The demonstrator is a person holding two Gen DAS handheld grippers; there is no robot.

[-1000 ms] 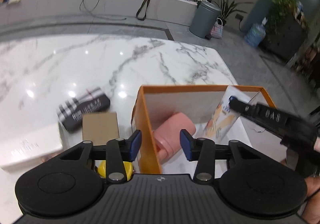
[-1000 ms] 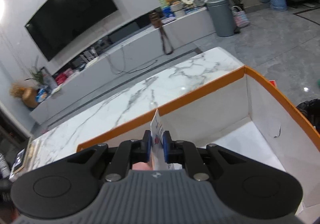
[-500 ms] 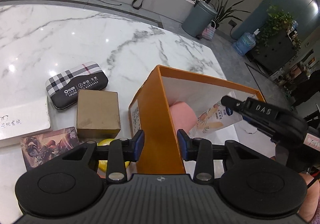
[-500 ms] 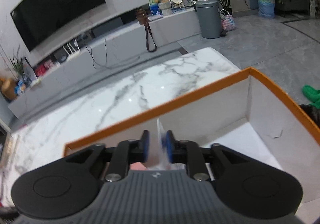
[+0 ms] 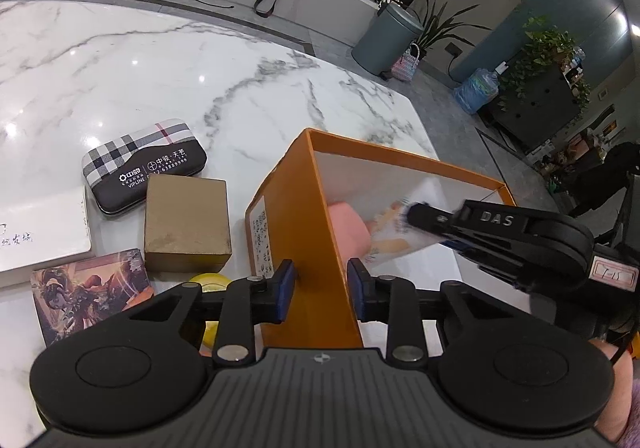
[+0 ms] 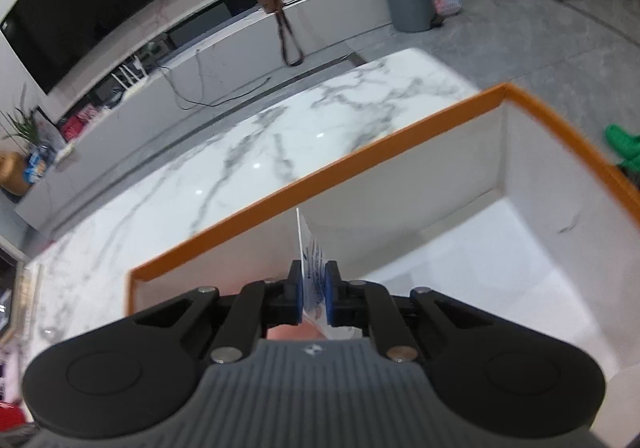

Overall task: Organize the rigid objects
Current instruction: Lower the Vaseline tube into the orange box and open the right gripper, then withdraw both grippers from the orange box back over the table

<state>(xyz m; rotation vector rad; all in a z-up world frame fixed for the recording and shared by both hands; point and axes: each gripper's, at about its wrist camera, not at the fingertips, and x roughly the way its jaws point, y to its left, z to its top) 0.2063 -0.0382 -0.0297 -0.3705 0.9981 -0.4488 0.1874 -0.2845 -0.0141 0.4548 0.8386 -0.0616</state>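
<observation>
Left gripper (image 5: 321,290): its fingers (image 5: 285,288) are spread, straddling the near-left wall of the orange box (image 5: 304,232), one on each side of it; neither is seen touching it.
Right gripper (image 6: 313,294): its fingers (image 6: 295,290) pinch a thin printed white packet (image 6: 310,264), held on edge over the inside of the box.
Packet, left view: blurred; it hangs low inside the box (image 5: 394,232) from the right gripper (image 5: 424,213).
Orange box: open top, white inside, standing on the marble bench (image 5: 160,75) near its right edge.
Pink object (image 5: 350,230): inside the box, against the left wall, just beside the packet.
Left of the box, on the bench: a plaid case (image 5: 144,163), a brown cardboard box (image 5: 187,221) just in front of it, a picture card (image 5: 90,294), a white box (image 5: 42,234) and a yellow item (image 5: 210,282), partly hidden.
</observation>
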